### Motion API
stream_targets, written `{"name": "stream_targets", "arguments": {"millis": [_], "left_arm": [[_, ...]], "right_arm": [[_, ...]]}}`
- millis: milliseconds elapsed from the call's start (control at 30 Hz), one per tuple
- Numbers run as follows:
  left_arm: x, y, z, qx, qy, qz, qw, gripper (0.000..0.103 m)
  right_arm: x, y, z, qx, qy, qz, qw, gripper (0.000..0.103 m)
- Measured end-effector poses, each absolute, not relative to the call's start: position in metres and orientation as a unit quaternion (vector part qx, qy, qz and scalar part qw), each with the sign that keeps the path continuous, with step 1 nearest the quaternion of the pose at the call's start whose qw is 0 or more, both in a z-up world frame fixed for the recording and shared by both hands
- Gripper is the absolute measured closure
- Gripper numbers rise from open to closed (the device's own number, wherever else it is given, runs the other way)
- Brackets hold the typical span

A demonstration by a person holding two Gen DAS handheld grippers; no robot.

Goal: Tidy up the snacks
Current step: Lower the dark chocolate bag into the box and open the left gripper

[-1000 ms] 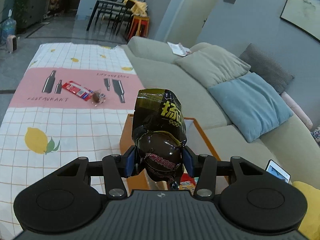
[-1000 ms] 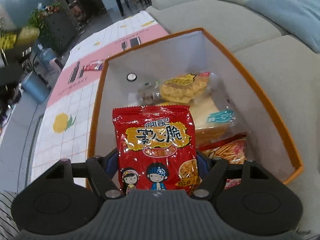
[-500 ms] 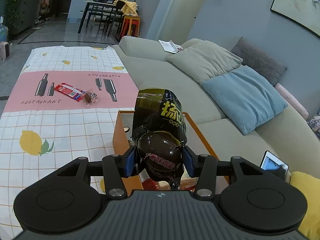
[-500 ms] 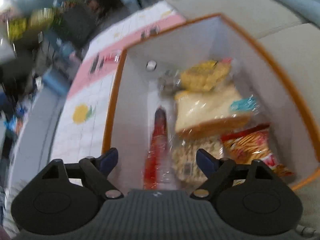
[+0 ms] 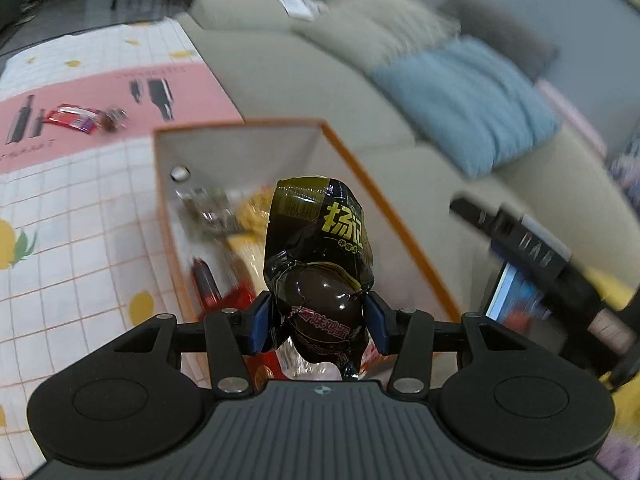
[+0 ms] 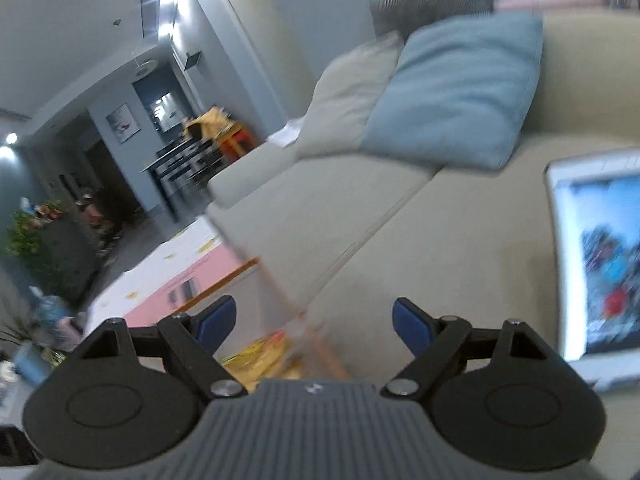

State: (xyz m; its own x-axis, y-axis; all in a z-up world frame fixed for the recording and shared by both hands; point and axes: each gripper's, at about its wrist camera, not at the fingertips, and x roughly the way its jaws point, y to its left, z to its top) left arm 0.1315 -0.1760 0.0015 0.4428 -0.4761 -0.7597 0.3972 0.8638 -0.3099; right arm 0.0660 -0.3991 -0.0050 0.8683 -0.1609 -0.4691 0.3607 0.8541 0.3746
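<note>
My left gripper [image 5: 318,322] is shut on a dark brown snack packet [image 5: 320,264] with yellow lettering, held upright over the near end of the orange-rimmed box [image 5: 384,204]. Several snack packs lie in the box, among them a red packet [image 5: 206,284] on its edge by the left wall. My right gripper [image 6: 314,320] stands open and empty, raised and aimed across the sofa, with the box's orange rim [image 6: 224,286] and yellow packs [image 6: 262,354] low beneath it. In the left wrist view the right gripper's black body [image 5: 532,248] shows blurred at the right.
The box rests on a lemon-print cloth [image 5: 80,200], where a small red wrapper [image 5: 72,118] and a brown sweet [image 5: 114,118] lie apart. A beige sofa [image 5: 304,76] with a blue cushion [image 5: 468,100] runs alongside. A lit tablet [image 6: 596,264] lies on the sofa seat.
The red packet left my right gripper and now stands in the box. The right gripper opened wide and swung up toward the sofa. My left gripper came forward and down over the box with the dark packet.
</note>
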Motion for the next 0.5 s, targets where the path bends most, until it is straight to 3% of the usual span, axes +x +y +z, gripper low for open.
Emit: {"name": "stream_targets", "arguments": {"millis": [367, 433, 500], "left_arm": [[0.142, -0.211, -0.039, -0.009, 0.519, -0.259, 0.814, 0.045], [0.145, -0.214, -0.042, -0.009, 0.532, -0.259, 0.806, 0.033], [0.149, -0.214, -0.041, -0.016, 0.535, -0.255, 0.805, 0.031]], "right_arm": [[0.085, -0.401, -0.017, 0.199, 0.224, -0.113, 0.947, 0.021], [0.085, -0.396, -0.015, 0.202, 0.224, -0.112, 0.947, 0.021], [0.084, -0.395, -0.015, 0.198, 0.222, -0.110, 0.948, 0.021]]}}
